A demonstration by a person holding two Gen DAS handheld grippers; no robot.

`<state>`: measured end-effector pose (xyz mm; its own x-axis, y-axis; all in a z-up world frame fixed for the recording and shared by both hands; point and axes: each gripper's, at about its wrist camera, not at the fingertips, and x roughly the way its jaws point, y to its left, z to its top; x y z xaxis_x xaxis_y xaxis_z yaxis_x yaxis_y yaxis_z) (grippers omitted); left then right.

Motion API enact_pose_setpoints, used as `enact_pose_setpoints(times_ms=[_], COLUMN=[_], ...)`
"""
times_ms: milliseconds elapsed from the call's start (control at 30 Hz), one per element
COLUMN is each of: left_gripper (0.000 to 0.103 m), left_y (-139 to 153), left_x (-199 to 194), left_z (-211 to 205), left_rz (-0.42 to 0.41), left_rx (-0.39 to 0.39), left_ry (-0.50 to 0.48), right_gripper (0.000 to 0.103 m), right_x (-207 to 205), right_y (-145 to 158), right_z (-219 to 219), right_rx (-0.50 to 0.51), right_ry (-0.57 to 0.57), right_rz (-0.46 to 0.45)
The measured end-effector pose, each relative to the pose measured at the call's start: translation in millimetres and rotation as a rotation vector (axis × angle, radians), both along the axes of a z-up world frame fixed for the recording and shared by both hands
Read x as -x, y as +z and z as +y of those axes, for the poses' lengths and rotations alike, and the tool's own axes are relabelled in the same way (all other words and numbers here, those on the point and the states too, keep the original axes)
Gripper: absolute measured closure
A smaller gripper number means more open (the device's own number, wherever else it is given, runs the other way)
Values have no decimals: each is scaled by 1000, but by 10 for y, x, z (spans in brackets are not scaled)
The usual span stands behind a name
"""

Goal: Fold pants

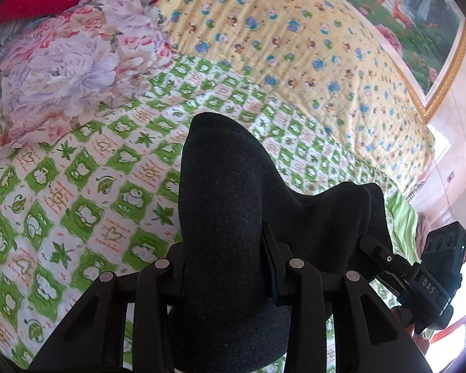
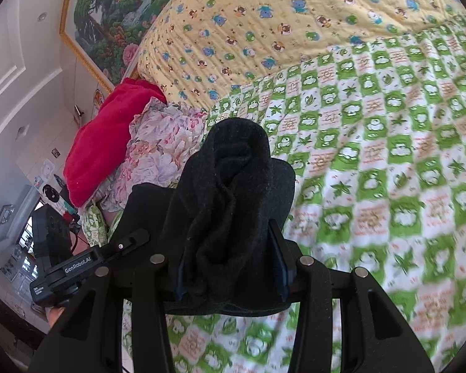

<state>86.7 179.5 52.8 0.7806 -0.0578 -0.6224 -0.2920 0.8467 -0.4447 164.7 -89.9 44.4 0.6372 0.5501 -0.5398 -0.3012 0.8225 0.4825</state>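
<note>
The dark grey pants are lifted above a bed with a green and white patterned sheet. My left gripper is shut on a bunch of the pants' fabric, which drapes over its fingers and hides the tips. My right gripper is shut on another bunched part of the pants, with folds rising above its jaws. The right gripper also shows in the left wrist view at the right, holding the cloth. The left gripper shows in the right wrist view at the left.
A floral quilt and a red blanket are piled at one side of the bed. A yellow cartoon-print cover lies further back. A framed landscape picture hangs on the wall.
</note>
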Motion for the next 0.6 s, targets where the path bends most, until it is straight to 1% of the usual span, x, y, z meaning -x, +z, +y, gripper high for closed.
enact_pose_setpoints(times_ms=[300,600], left_gripper=[67,67], left_y=[-121,-182], left_x=[-121,-237], left_z=[180,315], left_rz=[24,37], left_rx=[9,-5], left_ry=[49,75], right_gripper=[58,58], right_x=[-294,-528], right_y=[-111,-186], right_z=[216,347], right_rx=[38,60], right_ry=[43,58], right_rz=[11,15])
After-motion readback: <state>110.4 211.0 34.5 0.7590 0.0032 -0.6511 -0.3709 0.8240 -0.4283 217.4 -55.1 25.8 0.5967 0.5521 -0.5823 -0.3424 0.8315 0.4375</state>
